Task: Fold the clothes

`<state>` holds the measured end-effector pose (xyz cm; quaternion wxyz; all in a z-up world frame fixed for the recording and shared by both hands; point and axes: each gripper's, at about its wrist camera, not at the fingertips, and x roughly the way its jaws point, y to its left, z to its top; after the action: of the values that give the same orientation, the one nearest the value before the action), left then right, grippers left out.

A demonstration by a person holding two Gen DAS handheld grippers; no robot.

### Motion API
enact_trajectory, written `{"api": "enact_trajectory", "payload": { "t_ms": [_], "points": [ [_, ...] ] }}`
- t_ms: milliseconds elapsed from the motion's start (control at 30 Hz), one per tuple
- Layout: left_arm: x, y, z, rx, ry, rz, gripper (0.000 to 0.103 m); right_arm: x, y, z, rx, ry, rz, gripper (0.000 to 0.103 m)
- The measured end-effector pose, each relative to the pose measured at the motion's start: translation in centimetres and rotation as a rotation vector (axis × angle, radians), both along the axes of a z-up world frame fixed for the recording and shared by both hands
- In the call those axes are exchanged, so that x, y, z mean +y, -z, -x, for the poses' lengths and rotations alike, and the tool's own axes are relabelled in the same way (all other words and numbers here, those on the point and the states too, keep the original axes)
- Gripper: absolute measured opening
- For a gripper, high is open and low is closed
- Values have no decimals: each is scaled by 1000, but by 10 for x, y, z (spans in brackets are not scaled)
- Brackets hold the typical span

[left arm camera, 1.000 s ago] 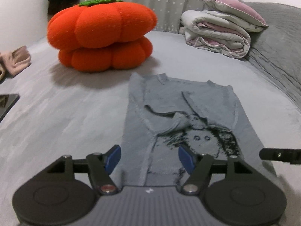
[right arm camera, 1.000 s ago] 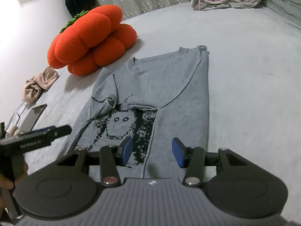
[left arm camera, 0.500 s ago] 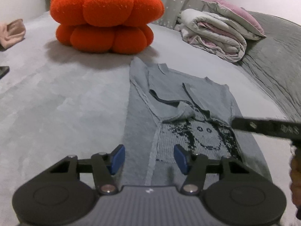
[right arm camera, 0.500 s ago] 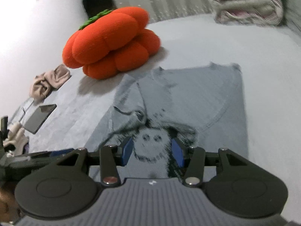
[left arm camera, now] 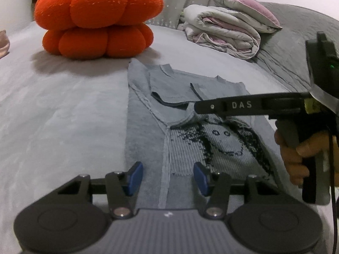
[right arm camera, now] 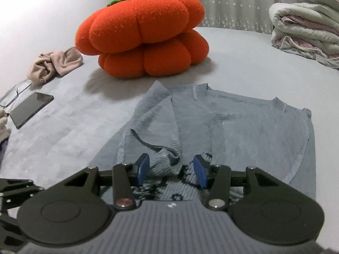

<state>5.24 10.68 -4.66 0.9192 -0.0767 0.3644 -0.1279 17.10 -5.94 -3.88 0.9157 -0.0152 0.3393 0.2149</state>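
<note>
Both tools gape empty: the right tool (right arm camera: 169, 167) straddles the crumpled sleeve cuff (right arm camera: 164, 158) at twelve o'clock, likely to flatten it; the left tool (left arm camera: 167, 175) waits above the sweater (left arm camera: 148, 148) hem.

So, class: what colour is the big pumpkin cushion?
Orange, with a green top; the cushion shows best in the right wrist view.

The right gripper (right arm camera: 171, 170) now sits lower and farther forward over the grey sweater (right arm camera: 243, 127), its open fingers (right arm camera: 142, 169) bracketing the folded sleeve cuff (right arm camera: 164, 158) instead of the hem. In the left wrist view it reaches across the garment, where a second ago only its tip showed.
</note>
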Motion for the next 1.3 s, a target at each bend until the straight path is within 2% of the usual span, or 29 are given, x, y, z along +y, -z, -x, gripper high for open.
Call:
{"api": "enact_trajectory", "payload": {
  "t_ms": [167,367,500,567,633,700,800,967,1033,1100,1200,1233,1267,1300],
  "points": [
    [2,1,-1,0,1,15,53,1,3,-7,6,-53,-46,51],
    [0,2,-4,1,2,16,53,32,3,-12,-52,-140,18,51],
    [0,1,-5,0,5,14,53,51,14,-23,-108,-163,120,49],
    [-2,1,-4,-5,7,-4,49,55,19,-28,-130,-150,157,25],
    [-4,0,-2,-16,13,-35,44,52,20,-33,-135,-120,152,9],
    [-6,0,0,-28,22,-59,40,37,16,-38,-116,-60,63,4],
    [-10,-1,4,-45,39,-91,37,1,11,-50,-55,55,-138,4],
    [-15,-4,8,-62,75,-120,27,-67,24,-69,151,262,-516,4],
    [-17,-4,9,-65,84,-136,27,-73,28,-69,177,281,-567,4],
    [-19,-2,9,-67,90,-160,27,-77,31,-69,197,295,-612,15],
    [-21,-2,10,-69,96,-179,26,-84,36,-68,228,316,-678,18],
    [-21,-2,10,-68,97,-180,26,-86,38,-68,238,323,-700,25],
    [-21,-2,10,-68,97,-181,25,-89,40,-67,248,330,-723,37],
    [-20,-2,10,-67,97,-181,25,-91,41,-67,259,337,-745,41]
  ]
}}
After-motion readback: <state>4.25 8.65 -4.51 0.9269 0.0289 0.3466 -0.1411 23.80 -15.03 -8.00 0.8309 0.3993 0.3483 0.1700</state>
